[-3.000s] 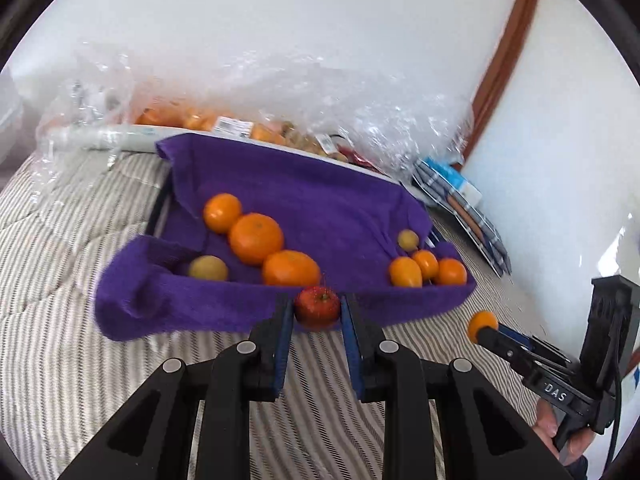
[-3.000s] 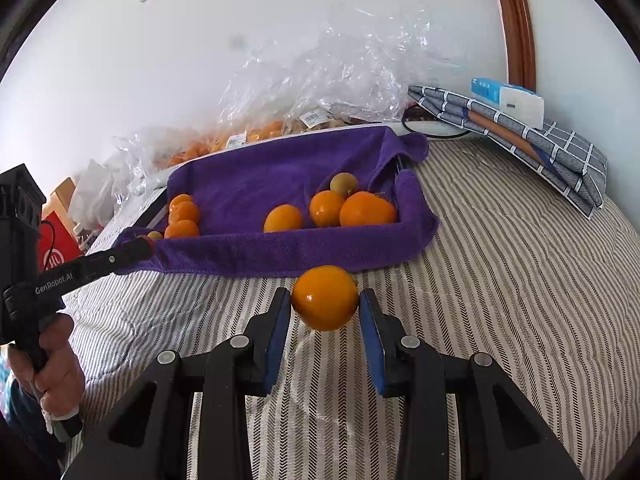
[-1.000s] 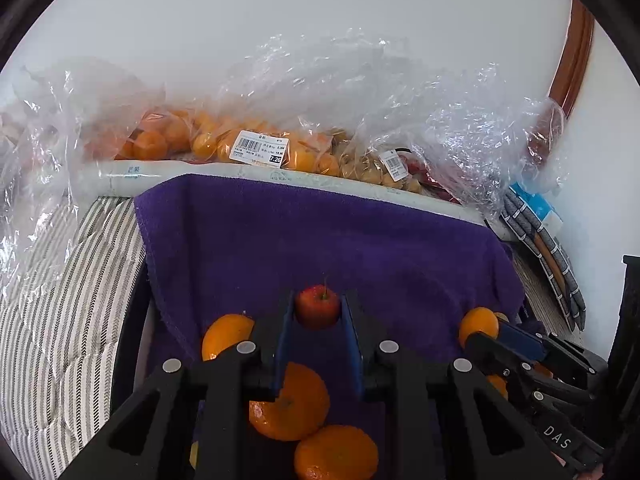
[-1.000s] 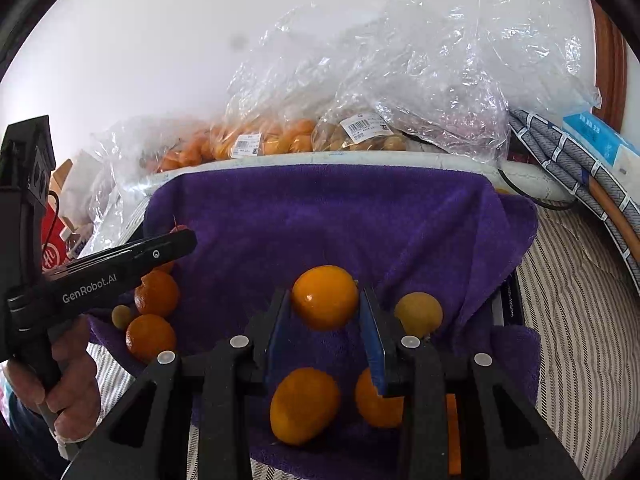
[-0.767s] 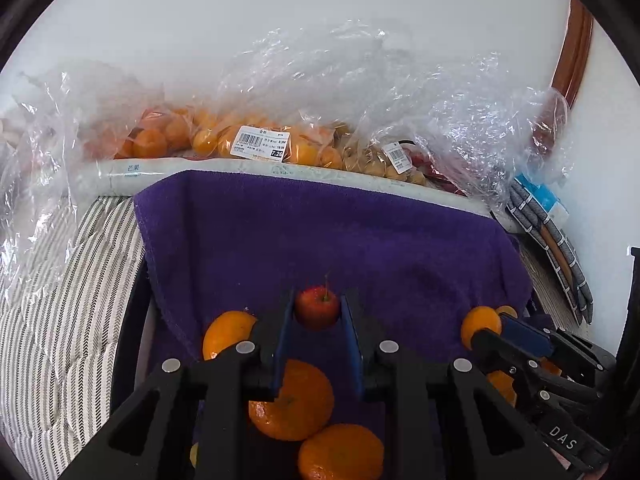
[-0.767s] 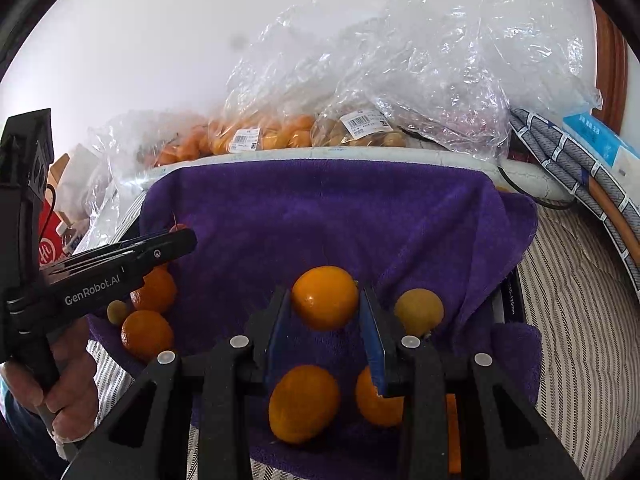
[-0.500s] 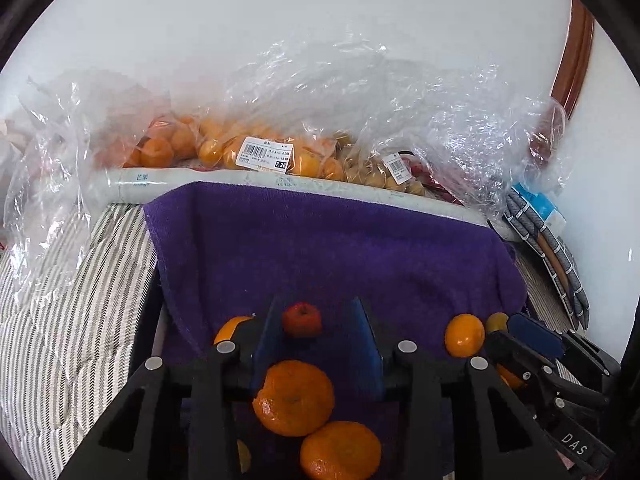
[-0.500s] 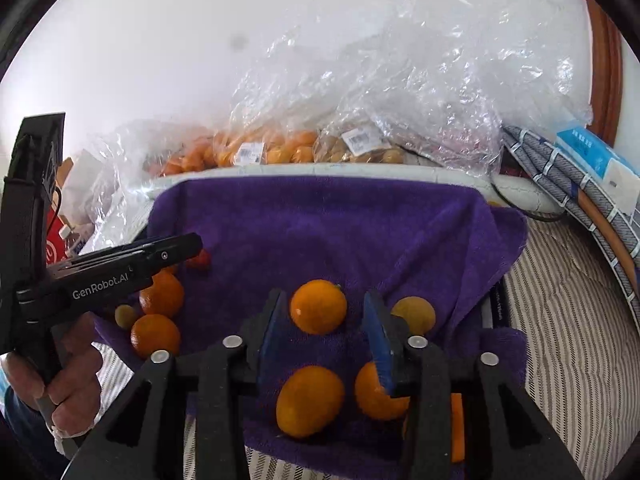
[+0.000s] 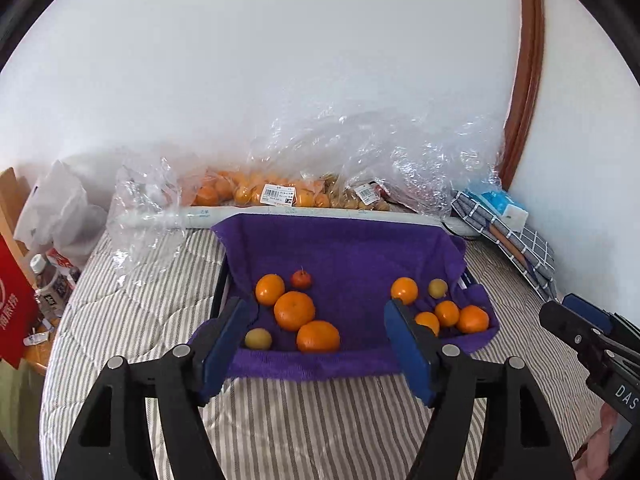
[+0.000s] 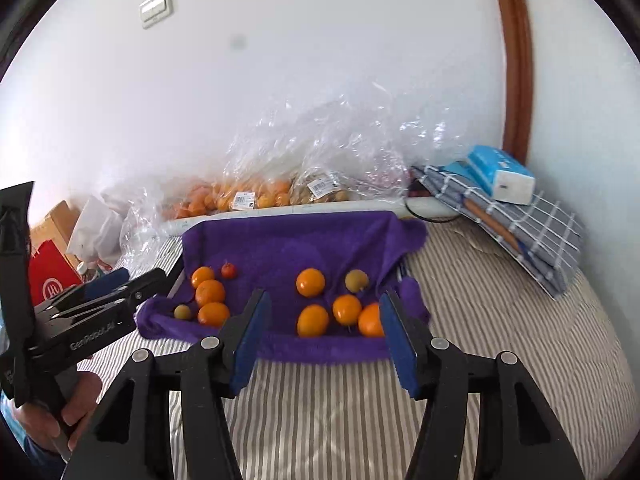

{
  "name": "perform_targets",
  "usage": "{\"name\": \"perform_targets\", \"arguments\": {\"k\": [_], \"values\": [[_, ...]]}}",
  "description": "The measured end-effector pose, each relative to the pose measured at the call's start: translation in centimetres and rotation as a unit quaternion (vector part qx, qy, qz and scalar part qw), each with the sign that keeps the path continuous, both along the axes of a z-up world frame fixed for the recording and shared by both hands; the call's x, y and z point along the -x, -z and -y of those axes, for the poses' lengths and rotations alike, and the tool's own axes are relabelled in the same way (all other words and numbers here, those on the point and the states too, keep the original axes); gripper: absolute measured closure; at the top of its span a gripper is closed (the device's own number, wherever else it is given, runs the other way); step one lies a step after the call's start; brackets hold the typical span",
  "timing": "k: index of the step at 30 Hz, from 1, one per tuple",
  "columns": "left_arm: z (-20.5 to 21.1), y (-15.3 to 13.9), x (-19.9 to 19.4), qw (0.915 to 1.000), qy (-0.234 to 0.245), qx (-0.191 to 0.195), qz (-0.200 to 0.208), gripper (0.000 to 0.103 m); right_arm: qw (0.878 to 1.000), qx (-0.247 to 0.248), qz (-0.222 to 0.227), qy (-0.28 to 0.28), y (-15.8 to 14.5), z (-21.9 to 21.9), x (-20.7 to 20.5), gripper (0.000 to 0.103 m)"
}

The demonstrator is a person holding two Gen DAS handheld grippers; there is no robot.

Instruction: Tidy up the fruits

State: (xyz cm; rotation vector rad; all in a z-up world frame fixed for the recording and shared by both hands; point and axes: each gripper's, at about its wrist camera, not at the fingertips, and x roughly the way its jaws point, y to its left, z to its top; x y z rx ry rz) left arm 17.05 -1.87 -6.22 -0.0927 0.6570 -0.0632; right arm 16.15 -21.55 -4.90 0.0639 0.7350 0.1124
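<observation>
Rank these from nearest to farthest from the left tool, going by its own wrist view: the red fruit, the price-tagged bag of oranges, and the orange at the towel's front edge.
1. Front orange: front of the purple towel, between the left tool's open fingers.
2. Red fruit: farther back on the towel, left group.
3. Bag of oranges: behind the towel, against the wall.

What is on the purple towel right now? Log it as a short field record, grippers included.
surface: purple towel over a tray on the striped bed
left group: three oranges, small red fruit, yellow-green fruit
right group: four oranges, one yellow-green fruit
left gripper: open, empty
right gripper: open, empty
behind: bagged fruit by the wall
</observation>
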Motion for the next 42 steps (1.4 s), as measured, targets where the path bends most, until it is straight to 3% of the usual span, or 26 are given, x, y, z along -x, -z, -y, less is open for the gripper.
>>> {"name": "perform_targets", "arguments": {"k": [2, 6, 8, 14, 18, 42], "values": [[0.1, -0.9, 2.2, 0.9999, -0.003, -0.008, 0.009, 0.026, 1.000, 0.007, 0.005, 0.012, -1.0, 0.3, 2.4, 0.042], [0.0, -2.4, 6.5, 0.9994, -0.020, -0.015, 0.023, 0.021, 0.999, -0.001, 0.026, 0.027, -2.6, 1.3, 6.9, 0.015], [-0.1, -3.0, 7.9, 0.9992, -0.025, -0.010, 0.029, 0.018, 0.999, 0.001, 0.040, 0.030, -3.2, 1.5, 9.0, 0.009], [0.0, -5.0, 12.1, 0.9981, -0.033, 0.003, 0.052, 0.016, 0.998, -0.002, 0.042, 0.054, -4.2, 2.8, 12.5, 0.006], [0.4, -5.9, 13.6, 0.9967, -0.041, -0.014, 0.068, 0.015, 0.997, -0.004, 0.047, 0.067, -4.4, 3.5, 14.0, 0.004], [0.1, -5.8, 14.8, 0.9962, -0.054, -0.003, 0.067, 0.015, 0.996, 0.003, 0.052, 0.072, -5.1, 3.6, 16.0, 0.001]]}}
